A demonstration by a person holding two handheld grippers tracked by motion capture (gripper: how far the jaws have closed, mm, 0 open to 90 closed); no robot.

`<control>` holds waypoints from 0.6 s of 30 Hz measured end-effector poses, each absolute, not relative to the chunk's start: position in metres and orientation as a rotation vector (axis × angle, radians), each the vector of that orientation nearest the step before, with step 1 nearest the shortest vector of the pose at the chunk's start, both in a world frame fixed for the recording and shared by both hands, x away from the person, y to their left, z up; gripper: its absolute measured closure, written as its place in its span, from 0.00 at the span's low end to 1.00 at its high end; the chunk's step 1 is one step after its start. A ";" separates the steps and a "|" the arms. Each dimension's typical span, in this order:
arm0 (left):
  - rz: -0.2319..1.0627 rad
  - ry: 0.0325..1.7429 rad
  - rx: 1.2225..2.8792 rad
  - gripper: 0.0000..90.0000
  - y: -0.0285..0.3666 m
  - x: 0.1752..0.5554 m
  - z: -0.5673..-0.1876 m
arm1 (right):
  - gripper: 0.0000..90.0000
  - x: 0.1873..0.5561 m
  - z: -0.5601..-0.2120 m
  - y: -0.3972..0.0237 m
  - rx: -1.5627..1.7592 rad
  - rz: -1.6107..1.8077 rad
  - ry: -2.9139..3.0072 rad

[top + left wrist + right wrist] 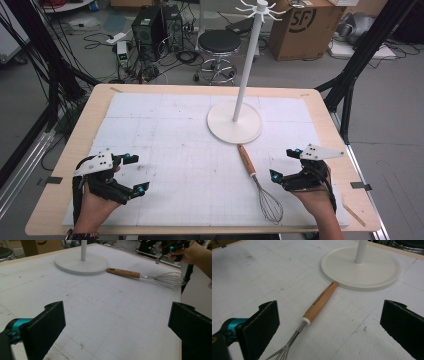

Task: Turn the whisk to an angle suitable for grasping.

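We are holding both grippers spread and empty over the worktop, with the whisk lying near the right one.

Going left to right in the high view: our left gripper (pixel 134 174) is hovering near the worktop's (pixel 165 125) front left corner, its jaws standing wide apart with nothing between them. Past the middle, the white stand (pixel 235 122) is sitting toward the far edge, its pole rising from a round base. The whisk (pixel 257 182) is lying flat just in front of that base, the tip of its wooden handle (pixel 320 302) touching or almost touching the base rim and its wire head pointing toward the front edge. Our right gripper (pixel 285 164) is hovering just beside the whisk, near the front right corner, jaws spread wide and pinching nothing.
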State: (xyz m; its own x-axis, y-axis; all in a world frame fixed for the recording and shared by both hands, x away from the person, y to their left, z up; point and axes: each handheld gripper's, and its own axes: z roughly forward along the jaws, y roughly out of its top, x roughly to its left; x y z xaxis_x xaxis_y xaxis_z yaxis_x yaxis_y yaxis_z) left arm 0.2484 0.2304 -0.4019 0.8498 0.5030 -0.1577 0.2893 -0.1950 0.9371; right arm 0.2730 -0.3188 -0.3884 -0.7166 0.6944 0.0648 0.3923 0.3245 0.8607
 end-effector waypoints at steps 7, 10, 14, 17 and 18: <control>0.202 0.608 1.789 0.02 0.230 0.250 -0.404 | 0.01 0.273 -0.390 -0.318 0.978 1.340 2.280; 0.199 0.606 1.787 0.02 0.230 0.251 -0.404 | 0.01 0.272 -0.390 -0.317 0.975 1.336 2.288; 0.199 0.597 1.789 0.02 0.227 0.252 -0.403 | 0.01 0.271 -0.390 -0.315 0.970 1.323 2.295; 0.194 0.594 1.789 0.02 0.225 0.253 -0.403 | 0.01 0.271 -0.390 -0.312 0.964 1.310 2.303; 0.194 0.594 1.789 0.02 0.225 0.254 -0.404 | 0.01 0.271 -0.390 -0.311 0.965 1.307 2.308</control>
State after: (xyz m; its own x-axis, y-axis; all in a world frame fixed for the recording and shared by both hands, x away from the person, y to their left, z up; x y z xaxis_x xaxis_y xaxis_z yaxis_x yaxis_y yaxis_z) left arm 0.2537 0.2252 -0.4036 0.8566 0.4873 -0.1698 0.2932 -0.1887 0.9373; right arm 0.2713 -0.3113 -0.3898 -0.7218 0.6902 0.0520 0.3998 0.3544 0.8453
